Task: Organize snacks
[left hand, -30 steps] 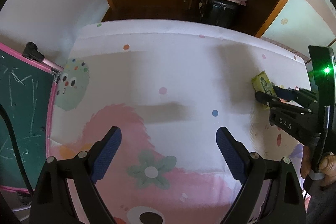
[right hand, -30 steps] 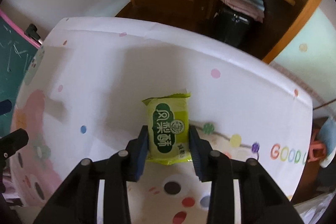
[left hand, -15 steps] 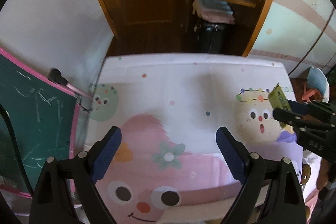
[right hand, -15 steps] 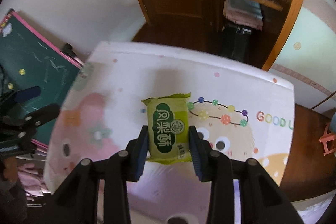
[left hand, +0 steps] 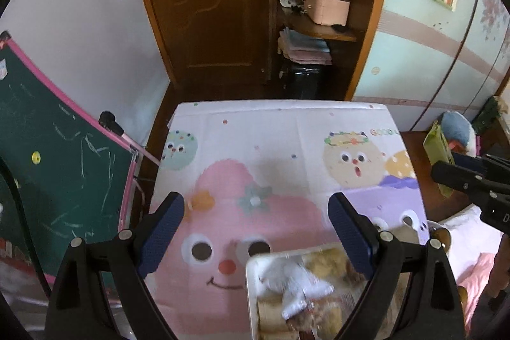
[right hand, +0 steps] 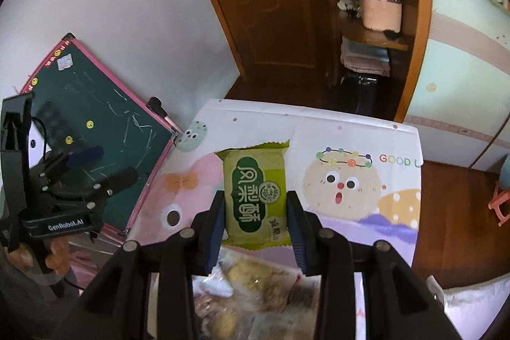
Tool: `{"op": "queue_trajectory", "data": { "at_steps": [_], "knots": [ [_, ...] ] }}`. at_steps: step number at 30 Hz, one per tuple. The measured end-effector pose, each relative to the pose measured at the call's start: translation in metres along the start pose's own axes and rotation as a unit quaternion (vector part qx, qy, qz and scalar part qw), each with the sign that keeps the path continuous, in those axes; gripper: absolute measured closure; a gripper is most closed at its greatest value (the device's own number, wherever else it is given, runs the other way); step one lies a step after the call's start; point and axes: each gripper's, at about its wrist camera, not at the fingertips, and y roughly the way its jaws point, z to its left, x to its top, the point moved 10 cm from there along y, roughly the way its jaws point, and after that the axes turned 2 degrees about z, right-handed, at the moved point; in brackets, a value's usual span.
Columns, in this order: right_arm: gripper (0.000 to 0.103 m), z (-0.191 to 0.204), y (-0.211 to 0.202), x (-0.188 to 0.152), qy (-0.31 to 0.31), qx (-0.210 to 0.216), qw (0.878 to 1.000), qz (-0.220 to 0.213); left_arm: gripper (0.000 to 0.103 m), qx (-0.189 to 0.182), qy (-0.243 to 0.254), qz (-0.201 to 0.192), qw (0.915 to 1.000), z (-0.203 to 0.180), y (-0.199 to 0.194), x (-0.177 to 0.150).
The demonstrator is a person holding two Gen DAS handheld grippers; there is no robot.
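Left wrist view: the left gripper [left hand: 255, 228] hung above the cartoon-print table cover [left hand: 287, 148], jaws spread wide, nothing between them.
Tray: a white tray [left hand: 250, 292] of wrapped snacks [left hand: 306, 285] sat at the cover's near edge, blurred, just under the right-hand finger.
Far right: the right gripper [left hand: 446, 168] came into shot gripping the green snack packet [left hand: 438, 145], seen edge-on.
Right wrist view: the right gripper [right hand: 255, 219] was clamped on the green snack packet [right hand: 255, 193], blue pads [right hand: 218, 222] pressing both long sides, packet upright above the cover [right hand: 350, 129].
Below it: the blurred snack pile [right hand: 255, 285] lay just under the fingers.
Left edge: the left gripper [right hand: 95, 164] stood open before the green chalkboard [right hand: 95, 117].
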Motion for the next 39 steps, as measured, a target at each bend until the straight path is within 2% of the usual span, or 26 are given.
{"op": "queue_trajectory", "data": {
  "at_steps": [9,17,20,28,39],
  "knots": [
    [0.066,0.028,-0.039,-0.060,0.004,-0.048,0.999,-0.018,0.012,-0.012,-0.011,0.022,0.9996,-0.002,-0.030,-0.070],
    [0.066,0.030,-0.033,-0.123,0.041,-0.068,0.997,0.020,0.011,0.005,0.003,0.026,0.9996,-0.017,-0.034,-0.113],
    [0.066,0.026,-0.032,-0.141,0.062,-0.069,0.995,0.032,0.011,0.000,0.007,0.033,0.9994,-0.024,-0.032,-0.124],
    [0.066,0.017,-0.028,-0.166,0.098,-0.071,0.992,0.047,0.011,0.006,0.021,0.041,0.9989,-0.036,-0.025,-0.143],
    [0.066,0.015,-0.023,-0.171,0.096,-0.089,0.990,0.051,0.011,0.008,0.022,0.045,0.9987,-0.039,-0.023,-0.150]
  ]
}}
